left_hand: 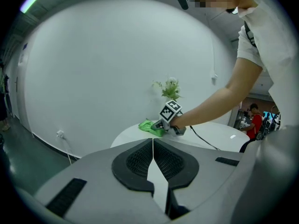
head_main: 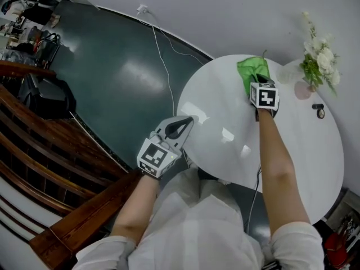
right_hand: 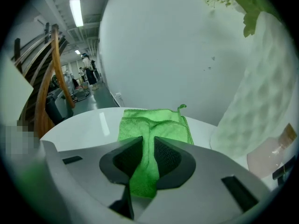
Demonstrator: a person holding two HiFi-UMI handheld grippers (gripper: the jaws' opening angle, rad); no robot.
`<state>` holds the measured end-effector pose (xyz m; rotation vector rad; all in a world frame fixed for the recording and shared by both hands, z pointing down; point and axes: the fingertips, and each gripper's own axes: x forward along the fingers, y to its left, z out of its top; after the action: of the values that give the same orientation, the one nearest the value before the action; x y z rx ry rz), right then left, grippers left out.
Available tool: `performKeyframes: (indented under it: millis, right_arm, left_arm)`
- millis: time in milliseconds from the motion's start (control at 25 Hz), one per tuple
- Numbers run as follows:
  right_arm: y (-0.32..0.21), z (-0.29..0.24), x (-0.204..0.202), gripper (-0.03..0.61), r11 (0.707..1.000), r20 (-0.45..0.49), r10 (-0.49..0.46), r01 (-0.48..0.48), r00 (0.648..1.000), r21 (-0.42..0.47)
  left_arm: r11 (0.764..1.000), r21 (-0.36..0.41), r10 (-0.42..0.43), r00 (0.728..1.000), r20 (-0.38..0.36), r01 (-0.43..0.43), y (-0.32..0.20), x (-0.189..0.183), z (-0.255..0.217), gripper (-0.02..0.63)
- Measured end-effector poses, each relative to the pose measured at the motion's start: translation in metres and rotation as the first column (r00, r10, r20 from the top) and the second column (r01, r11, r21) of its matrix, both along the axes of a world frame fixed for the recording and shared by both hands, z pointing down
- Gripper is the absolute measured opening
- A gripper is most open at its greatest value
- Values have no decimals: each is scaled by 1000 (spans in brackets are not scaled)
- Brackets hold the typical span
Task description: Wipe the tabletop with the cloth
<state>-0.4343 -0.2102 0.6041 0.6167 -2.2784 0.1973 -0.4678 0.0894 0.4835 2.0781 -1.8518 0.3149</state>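
**Right gripper**: the jaws are narrowed onto a fold of the green cloth, which is pinched between the pads. The gripper is over the far part of the round white table and points down at its top. The rest of the cloth lies spread flat on the table ahead of the jaws and reaches toward the table's far edge. A small loop shows at one far corner.

**Left gripper**: the jaws are closed together with the pads meeting and nothing between them. The gripper is held at the table's left rim and points across the table.

**Surroundings:**
- A bunch of white flowers stands on the table's far-right part, near the cloth but apart from it.
- A small dark object lies on the table, nearer than the flowers. It is too small to identify.
- A white cable runs over the dark floor toward the table's left side.
- A wooden railing is well apart from the table, further left.
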Motion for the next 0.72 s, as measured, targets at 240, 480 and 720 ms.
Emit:
performKeyframes:
  millis: [240,480,720]
  right_arm:
    - [-20,-1,-28,67,985,6,171,-171,985,12]
    - [13,-3,-76,67,996,13,84,-84,996,22]
    - [92,-5,-120,67,986,10,-159,158,987,51]
  left_arm:
    - [1000,-16,-8,1000,3,9,20,-12,3,18]
    - [999,-24,-26,1000,4,26,38,-25,5,18]
    - [999,-11,-36,999,1,36,45,-28,3,18]
